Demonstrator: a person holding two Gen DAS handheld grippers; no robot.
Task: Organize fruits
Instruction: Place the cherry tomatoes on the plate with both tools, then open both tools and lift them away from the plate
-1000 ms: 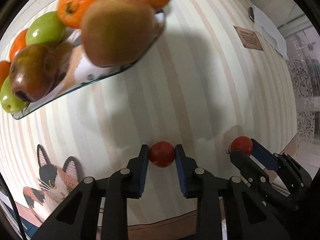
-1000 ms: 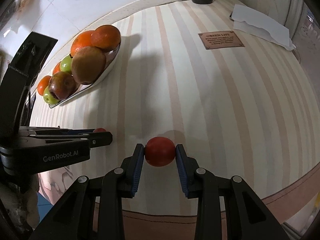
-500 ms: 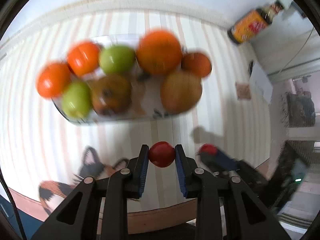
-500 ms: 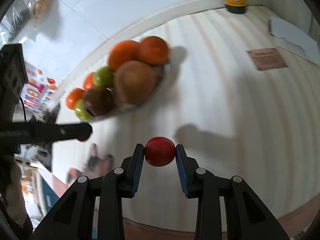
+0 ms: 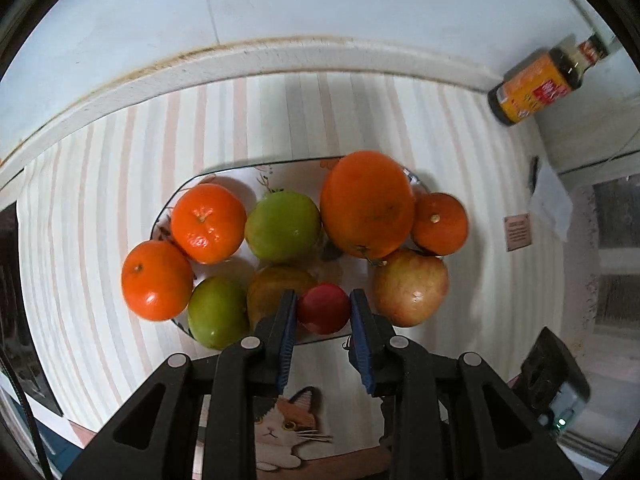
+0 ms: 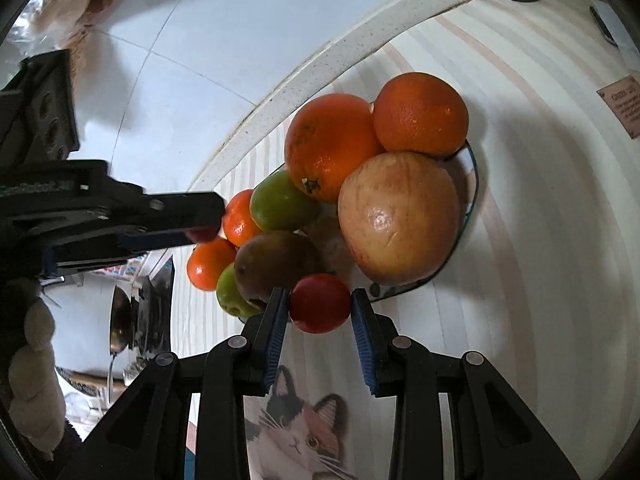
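My left gripper [image 5: 323, 309] is shut on a small red fruit [image 5: 323, 307] and holds it over the near rim of the fruit plate [image 5: 224, 174]. The plate carries oranges [image 5: 367, 205], green fruits [image 5: 282, 226], a brownish fruit [image 5: 276, 286] and a large apple [image 5: 410, 288]. My right gripper [image 6: 319, 304] is shut on a second small red fruit [image 6: 319, 303], just short of the plate's near edge [image 6: 474, 196]. The left gripper also shows in the right wrist view [image 6: 200, 228], above the plate's left end.
The plate stands on a striped mat [image 5: 120, 184] with a cat picture [image 5: 286, 428] near the front edge. A sauce bottle [image 5: 536, 88] stands at the back right by the wall. A small plaque [image 5: 518, 232] and folded paper [image 5: 550, 196] lie to the right.
Both grippers have moved up and toward the plate, each still holding its red fruit. The left one now looks down on the plate from above; the right has closed in on the near edge.
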